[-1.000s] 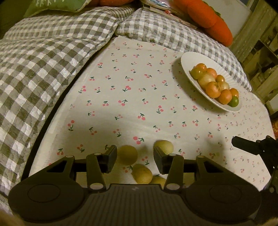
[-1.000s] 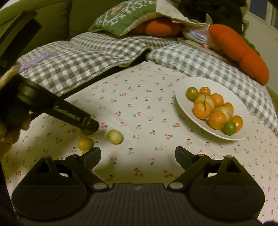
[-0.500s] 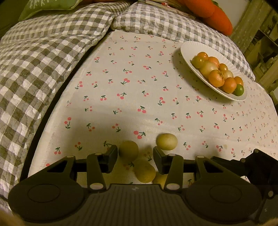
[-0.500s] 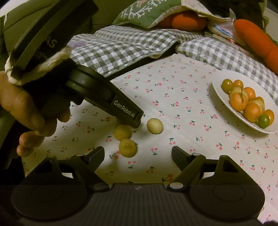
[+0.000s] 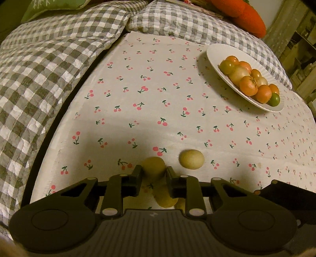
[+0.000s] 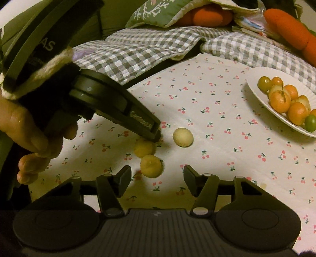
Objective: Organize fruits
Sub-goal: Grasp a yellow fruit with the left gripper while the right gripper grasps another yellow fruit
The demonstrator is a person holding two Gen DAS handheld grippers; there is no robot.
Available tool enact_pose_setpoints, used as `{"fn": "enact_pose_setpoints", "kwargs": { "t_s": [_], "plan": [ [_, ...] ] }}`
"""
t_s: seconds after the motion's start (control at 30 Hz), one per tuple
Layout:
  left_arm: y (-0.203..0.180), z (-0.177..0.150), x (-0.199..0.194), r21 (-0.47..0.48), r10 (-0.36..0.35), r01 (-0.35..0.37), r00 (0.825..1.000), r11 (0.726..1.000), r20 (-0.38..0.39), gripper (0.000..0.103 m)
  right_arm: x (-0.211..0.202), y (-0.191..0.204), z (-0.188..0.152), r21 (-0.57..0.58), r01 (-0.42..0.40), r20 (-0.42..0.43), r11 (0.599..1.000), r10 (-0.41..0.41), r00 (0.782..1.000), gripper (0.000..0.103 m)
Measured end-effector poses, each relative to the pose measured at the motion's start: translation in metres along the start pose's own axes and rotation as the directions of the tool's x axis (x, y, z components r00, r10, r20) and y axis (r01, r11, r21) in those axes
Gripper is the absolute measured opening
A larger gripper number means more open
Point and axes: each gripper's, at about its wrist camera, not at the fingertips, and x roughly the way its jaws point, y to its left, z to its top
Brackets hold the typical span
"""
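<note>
Three pale yellow fruits lie on the cherry-print cloth. My left gripper has closed its jaws around one yellow fruit, which also shows in the right wrist view under the left gripper's tip. A second yellow fruit lies just to the right. A third lies nearer, just ahead of my right gripper, which is open and empty. A white plate at the far right holds several orange and green fruits.
Grey checked quilts border the cloth on the left and back. Orange carrot-shaped cushions and a green pillow lie behind. Wooden shelving stands at the far right.
My left gripper's jaws have narrowed around the yellow fruit between them. My right gripper has moved forward, closer to the yellow fruits.
</note>
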Motion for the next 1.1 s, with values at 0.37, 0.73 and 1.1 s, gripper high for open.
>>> {"fn": "enact_pose_setpoints", "kwargs": {
  "t_s": [0.37,0.73,1.1],
  "plan": [
    [-0.002,0.000,-0.001,0.024,-0.002,0.002,1.000,1.000,0.003,0.010,0.002,0.001,0.001,-0.023,-0.035,0.050,0.999,0.036,0.998,0.029],
    [-0.003,0.000,-0.001,0.033,-0.006,0.006,1.000,0.999,0.006,0.010,0.003,0.009,0.001,-0.077,-0.037,0.041,0.996,0.040,0.998,0.020],
    [-0.001,0.002,-0.006,0.035,-0.015,0.014,0.999,0.999,0.028,0.010,-0.001,0.011,0.002,-0.080,-0.024,0.051,0.996,0.028,0.998,0.020]
  ]
}}
